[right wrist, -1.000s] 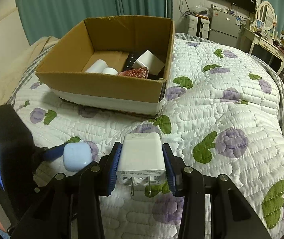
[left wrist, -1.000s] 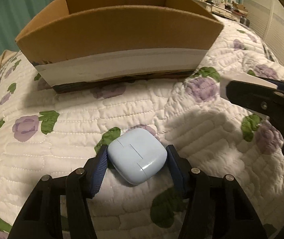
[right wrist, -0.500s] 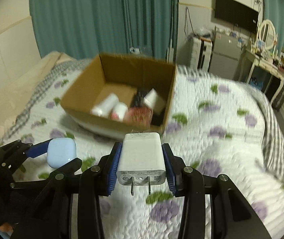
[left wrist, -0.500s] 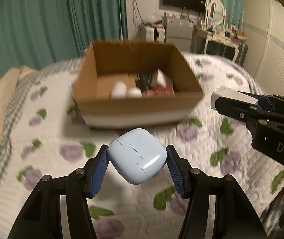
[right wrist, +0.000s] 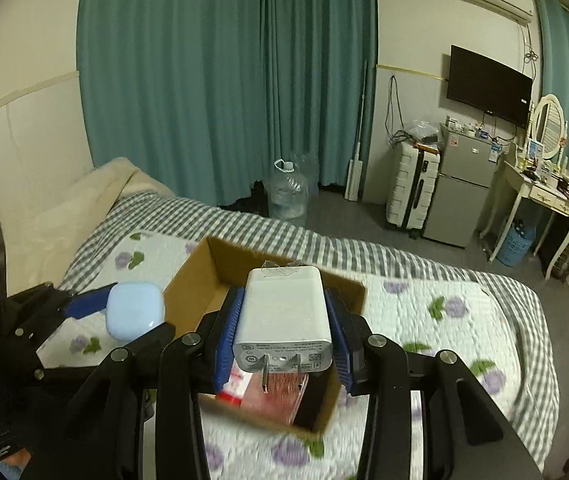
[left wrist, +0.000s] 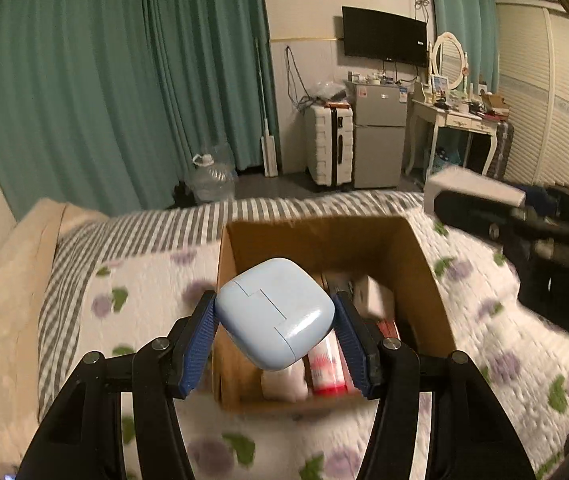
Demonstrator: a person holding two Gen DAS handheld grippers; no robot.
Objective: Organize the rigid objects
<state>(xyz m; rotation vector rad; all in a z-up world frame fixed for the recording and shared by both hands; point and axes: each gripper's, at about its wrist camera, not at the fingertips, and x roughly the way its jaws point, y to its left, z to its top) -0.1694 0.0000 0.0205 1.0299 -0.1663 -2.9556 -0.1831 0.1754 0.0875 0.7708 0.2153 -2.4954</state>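
Observation:
My left gripper is shut on a light blue earbud case and holds it in the air over the open cardboard box. My right gripper is shut on a white plug charger, prongs toward the camera, also held above the box. The blue case shows in the right wrist view, the charger in the left wrist view. Inside the box lie a red-and-white tube, a white box and a red patterned item.
The box sits on a white quilt with purple flowers over a striped sheet. Beyond the bed are teal curtains, a water jug, a suitcase, a small fridge and a dressing table.
Both grippers have risen high off the quilt and moved forward over the box, each still holding its object. The views now look down into the box from above.

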